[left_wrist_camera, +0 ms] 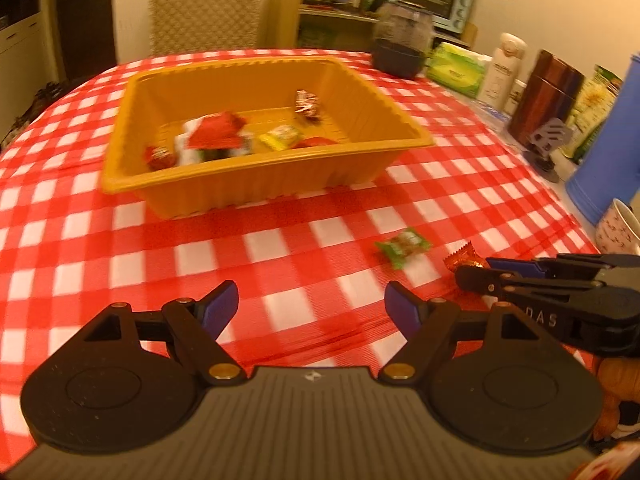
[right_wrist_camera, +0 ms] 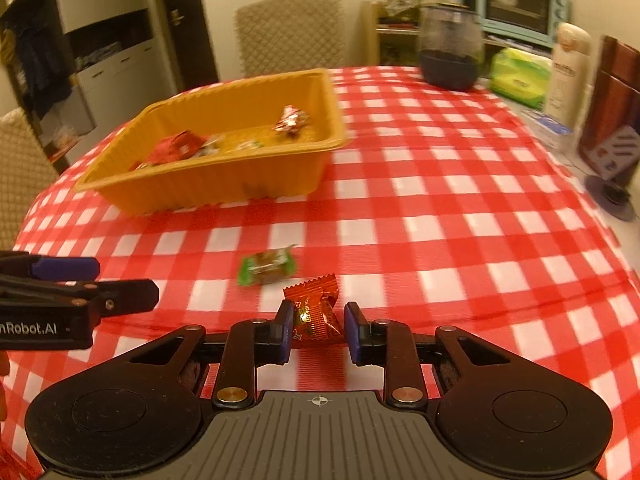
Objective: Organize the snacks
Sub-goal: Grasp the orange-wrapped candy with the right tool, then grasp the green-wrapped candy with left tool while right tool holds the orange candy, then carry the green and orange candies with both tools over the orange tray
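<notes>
A red-orange wrapped candy (right_wrist_camera: 316,314) lies on the checked tablecloth between the blue pads of my right gripper (right_wrist_camera: 318,320), which is shut on it. The left wrist view shows the same candy (left_wrist_camera: 464,258) at the right gripper's (left_wrist_camera: 476,272) tips. A green wrapped candy (right_wrist_camera: 266,268) (left_wrist_camera: 402,248) lies loose just beyond. My left gripper (left_wrist_camera: 312,300) hovers open over bare cloth with nothing between its fingers; it also shows at the left edge of the right wrist view (right_wrist_camera: 126,280). The orange basket (left_wrist_camera: 264,160) (right_wrist_camera: 200,172) further back holds several wrapped snacks.
Along the table's right side stand a dark jar (left_wrist_camera: 402,48), a green tissue pack (left_wrist_camera: 460,68), a white bottle (left_wrist_camera: 502,68), a brown canister (left_wrist_camera: 546,96), a grey stand (left_wrist_camera: 546,144), a blue container (left_wrist_camera: 608,152) and a cup (left_wrist_camera: 618,228). A chair (right_wrist_camera: 290,32) stands behind the table.
</notes>
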